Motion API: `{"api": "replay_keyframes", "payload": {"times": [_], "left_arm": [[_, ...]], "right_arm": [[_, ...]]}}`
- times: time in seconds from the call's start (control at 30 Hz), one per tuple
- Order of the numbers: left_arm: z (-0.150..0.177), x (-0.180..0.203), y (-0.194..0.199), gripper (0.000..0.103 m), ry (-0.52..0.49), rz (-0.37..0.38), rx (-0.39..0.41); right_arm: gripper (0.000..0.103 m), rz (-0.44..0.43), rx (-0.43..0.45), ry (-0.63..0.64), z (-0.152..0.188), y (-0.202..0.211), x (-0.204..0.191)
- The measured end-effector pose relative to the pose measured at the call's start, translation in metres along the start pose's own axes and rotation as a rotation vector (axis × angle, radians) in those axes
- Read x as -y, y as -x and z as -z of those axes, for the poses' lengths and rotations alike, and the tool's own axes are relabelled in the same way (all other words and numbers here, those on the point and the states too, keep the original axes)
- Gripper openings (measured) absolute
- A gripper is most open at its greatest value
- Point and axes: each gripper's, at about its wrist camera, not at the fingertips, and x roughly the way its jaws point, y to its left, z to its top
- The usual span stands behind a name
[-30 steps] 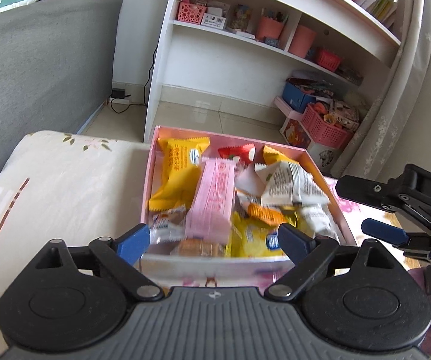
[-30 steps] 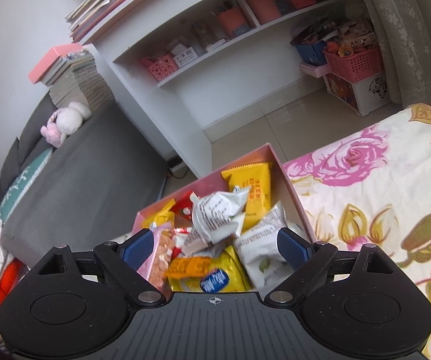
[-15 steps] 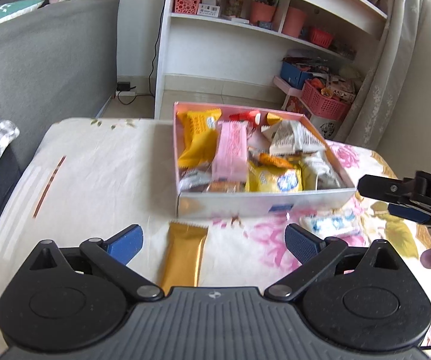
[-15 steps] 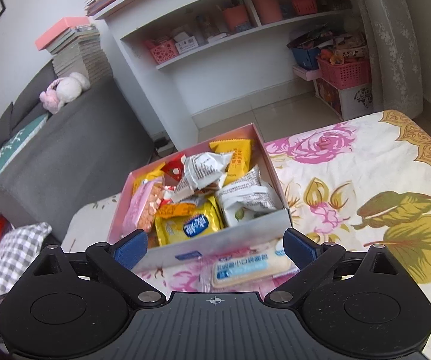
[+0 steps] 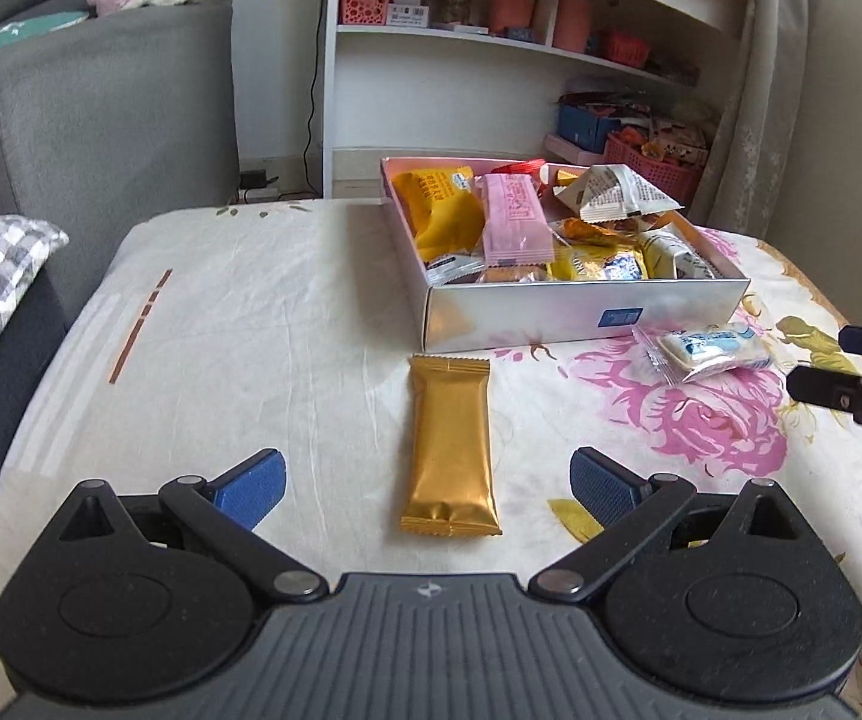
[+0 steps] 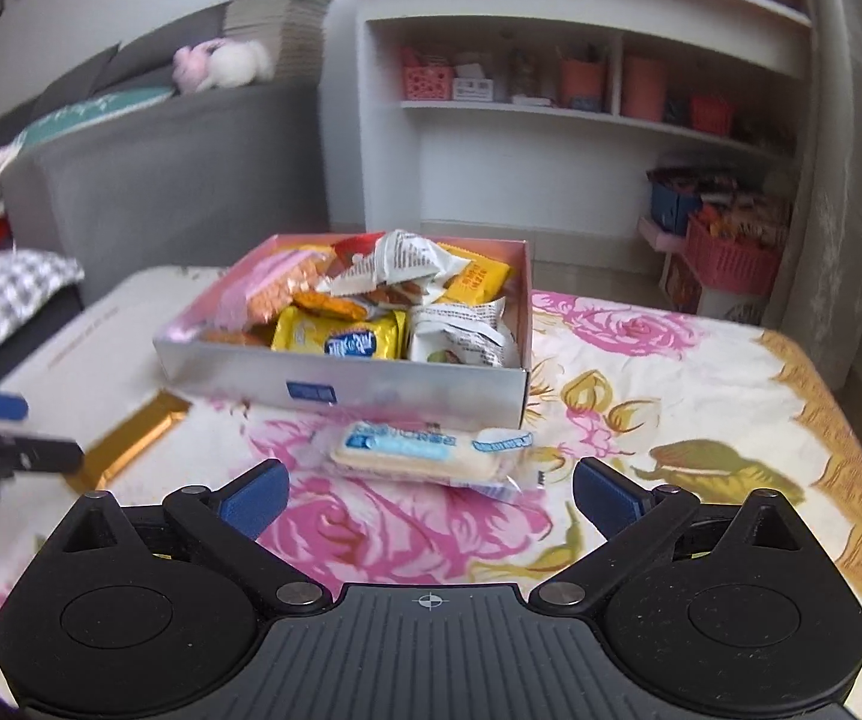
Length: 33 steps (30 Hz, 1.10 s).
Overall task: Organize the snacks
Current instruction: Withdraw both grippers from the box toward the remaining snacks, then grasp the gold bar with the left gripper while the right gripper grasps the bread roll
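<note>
Left hand-held gripper: mine, released, fingers spread wide, nothing between them; it hangs low over the surface on the near side of the box.
Left fingers: blue pads, one on each side of the gold bar's near end, not touching it.
Right hand-held gripper: mine too, released and empty, near side of the box, toward its right corner.
Right fingers: blue pads, apart from the white pack that lies just ahead of them.
Gold bar: flat on the surface, lengthwise toward me, its far end just short of the box's near wall, toward the left corner.
White pack: clear wrapper with blue print, flat on the surface, just beside the box's near wall toward the right corner.
Box: open, silver outside with a small blue label on the near wall, pink inside, standing on the surface.
In the box: a yellow pack at the left, a pink pack next to it, a white crumpled pack at the far right, more yellow and white packs at the near side.
Surface: covered by a cloth, plain cream left of the box, pink roses near and right of it.
Shelf: white, beyond the box, with pink baskets and cups.
Sofa: grey, far left of the box.
</note>
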Motion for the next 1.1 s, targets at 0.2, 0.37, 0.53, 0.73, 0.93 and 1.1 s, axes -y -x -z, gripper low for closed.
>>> {"api": "replay_keyframes", "payload": {"times": [0.2, 0.37, 0.53, 0.73, 0.93, 1.1], "left_arm": [[0.002, -0.002, -0.01, 0.096, 0.0, -0.023, 0.016], [0.003, 0.0, -0.019, 0.073, 0.0, -0.006, -0.017], [0.002, -0.003, -0.022, 0.056, 0.035, 0.02, -0.035], [0.0, -0.002, -0.027, 0.044, 0.06, 0.059, -0.076], [-0.002, 0.001, -0.028, 0.038, 0.043, 0.06, -0.078], [-0.002, 0.001, -0.027, 0.032, 0.027, 0.042, -0.084]], "right_arm": [[0.102, -0.001, -0.036, -0.001, 0.005, -0.016, 0.008], [0.102, 0.036, -0.013, -0.073, 0.0, -0.026, 0.022], [0.1, 0.072, -0.017, -0.207, -0.006, -0.039, 0.04], [0.069, 0.041, -0.069, -0.383, -0.006, -0.058, 0.061], [0.038, -0.049, -0.109, -0.507, -0.003, -0.067, 0.074], [0.034, -0.098, -0.146, -0.49, -0.005, -0.064, 0.069]]}}
